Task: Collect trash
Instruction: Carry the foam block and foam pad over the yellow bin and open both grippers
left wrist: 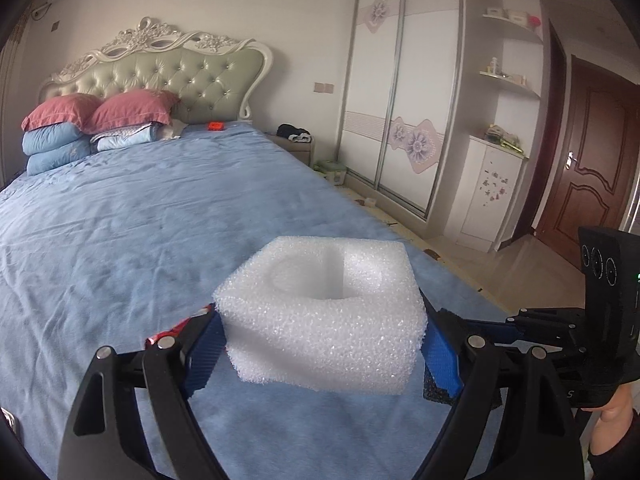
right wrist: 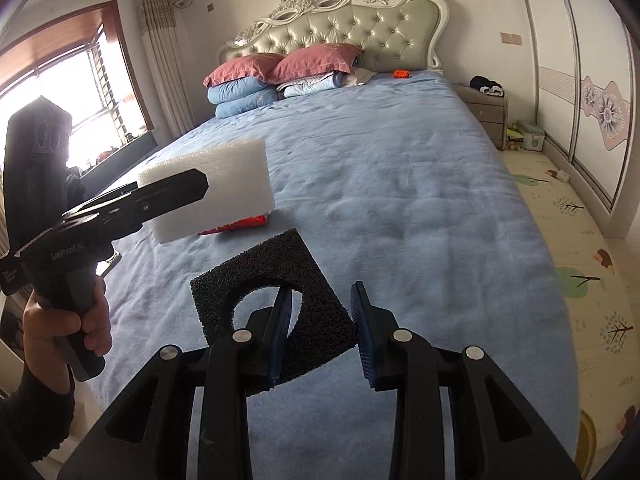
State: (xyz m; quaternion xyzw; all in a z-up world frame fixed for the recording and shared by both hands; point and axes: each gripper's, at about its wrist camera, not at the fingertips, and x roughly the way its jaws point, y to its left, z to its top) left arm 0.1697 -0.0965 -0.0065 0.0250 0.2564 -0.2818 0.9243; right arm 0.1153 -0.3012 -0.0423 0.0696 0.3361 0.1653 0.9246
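A white foam block [left wrist: 322,320] is clamped in the left gripper [left wrist: 320,336]. The right gripper [right wrist: 322,332] is held apart, one finger through a black foam square [right wrist: 276,300]

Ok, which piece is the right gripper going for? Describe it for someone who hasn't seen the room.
Start at the big bed with the blue sheet. Near its foot, at the right gripper, sits a flat black foam square with a round hole cut through it. The only other foam, the thick white foam block, is held in the left gripper.
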